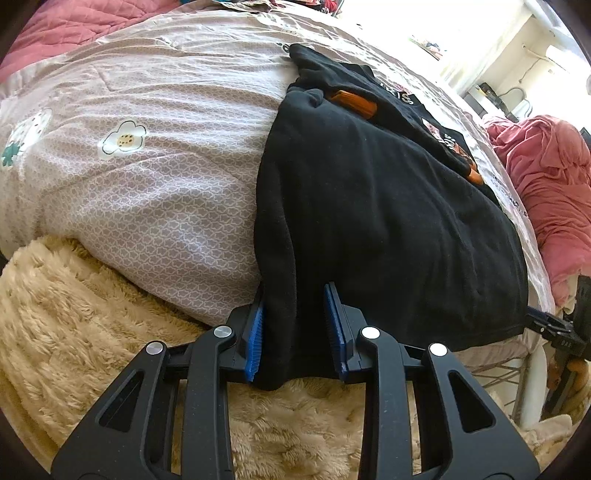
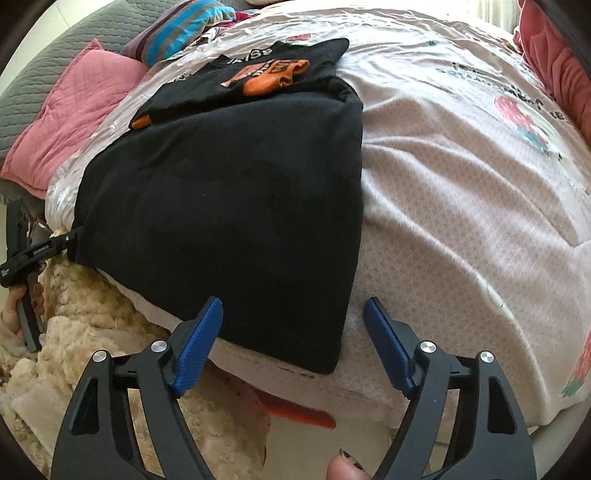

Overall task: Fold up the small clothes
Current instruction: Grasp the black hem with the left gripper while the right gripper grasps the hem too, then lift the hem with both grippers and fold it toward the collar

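Observation:
A black t-shirt (image 1: 388, 206) with an orange print lies folded lengthwise on the pink patterned bedspread (image 1: 147, 177). Its printed top part (image 2: 266, 74) shows at the far end. My left gripper (image 1: 297, 328) has its blue pads around the near left corner of the shirt, which hangs down between them; the pads stand a little apart with the cloth in the gap. My right gripper (image 2: 293, 336) is open, with its blue pads spread on either side of the near right corner (image 2: 325, 350) and not touching it. The left gripper also shows in the right wrist view (image 2: 44, 251) at the shirt's left edge.
A cream fluffy blanket (image 1: 92, 350) lies below the bed's near edge. Pink quilted pillows (image 2: 66, 110) and a striped cushion (image 2: 173, 33) lie at the far left. A pink bundle of cloth (image 1: 546, 177) lies to the right. An orange object (image 2: 303, 410) lies on the floor.

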`<state>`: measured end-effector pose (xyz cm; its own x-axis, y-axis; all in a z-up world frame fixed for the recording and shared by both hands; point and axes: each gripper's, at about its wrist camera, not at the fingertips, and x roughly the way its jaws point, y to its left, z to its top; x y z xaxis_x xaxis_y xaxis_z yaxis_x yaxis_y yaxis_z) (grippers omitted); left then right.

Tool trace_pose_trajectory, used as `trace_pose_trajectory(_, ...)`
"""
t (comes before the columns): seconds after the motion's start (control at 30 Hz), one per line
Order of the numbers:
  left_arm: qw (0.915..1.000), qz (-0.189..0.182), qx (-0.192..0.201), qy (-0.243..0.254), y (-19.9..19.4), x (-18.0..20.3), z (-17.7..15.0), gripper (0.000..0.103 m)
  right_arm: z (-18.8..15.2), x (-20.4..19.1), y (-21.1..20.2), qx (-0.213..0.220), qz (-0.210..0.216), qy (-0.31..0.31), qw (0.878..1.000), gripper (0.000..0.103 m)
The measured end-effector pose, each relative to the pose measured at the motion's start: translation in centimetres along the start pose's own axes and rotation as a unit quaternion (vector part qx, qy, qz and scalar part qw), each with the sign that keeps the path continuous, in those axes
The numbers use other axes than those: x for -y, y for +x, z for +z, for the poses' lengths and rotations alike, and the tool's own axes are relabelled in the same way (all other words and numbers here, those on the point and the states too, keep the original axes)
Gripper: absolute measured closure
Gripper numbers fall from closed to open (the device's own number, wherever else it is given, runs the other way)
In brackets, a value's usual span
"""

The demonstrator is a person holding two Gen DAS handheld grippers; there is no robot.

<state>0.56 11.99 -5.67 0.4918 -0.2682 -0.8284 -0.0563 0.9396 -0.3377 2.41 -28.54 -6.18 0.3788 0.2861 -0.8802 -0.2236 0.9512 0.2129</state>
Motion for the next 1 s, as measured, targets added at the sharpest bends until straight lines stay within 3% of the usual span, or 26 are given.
trace_pose_trajectory(0.07, 1.0000, -0.005, 0.000, -0.004, 0.0, -0.2, 0.0, 0.081, 0.0, -0.1, 0.2, 0.000, -0.005, -0.004, 1.000, 0.034)
trace_pose_trajectory(0.2, 0.9999, -0.010, 0.001, -0.008, -0.2, -0.5, 0.0, 0.081, 0.1, -0.5, 0.5, 0.000, -0.022, -0.035, 0.999, 0.064)
trace_pose_trajectory(0.23, 0.9999, -0.008, 0.002, -0.009, -0.3, -0.5, 0.0, 0.083, 0.1, -0.5, 0.5, 0.001, -0.026, -0.040, 0.999, 0.069)
trace_pose_trajectory(0.3, 1.0000, 0.000, 0.001, -0.010, -0.3, -0.4, -0.1, 0.087, 0.1, -0.2, 0.1, 0.009, -0.015, -0.036, 0.999, 0.090)
trace_pose_trajectory(0.33, 0.9999, 0.005, 0.002, -0.010, -0.5, -0.4, 0.0, 0.091, 0.2, 0.0, -0.2, 0.014, -0.005, -0.032, 0.999, 0.093)
trace_pose_trajectory(0.43, 0.9999, 0.012, 0.010, -0.002, -1.2, 0.3, 0.0, 0.099, 0.4, 0.0, -1.4, 0.036, 0.011, -0.039, 0.999, 0.097)
trace_pose_trajectory(0.67, 0.9991, -0.013, 0.042, -0.002, -3.7, 0.9, 0.8, 0.100, 2.3, 0.6, -4.8, 0.103, 0.068, -0.028, 0.992, 0.097)
trace_pose_trajectory(1.0, 0.9957, -0.054, 0.074, -0.014, -6.7, 1.1, 3.4, 0.101, 5.0, 0.7, -8.5, 0.188, 0.092, -0.019, 0.978, 0.097)
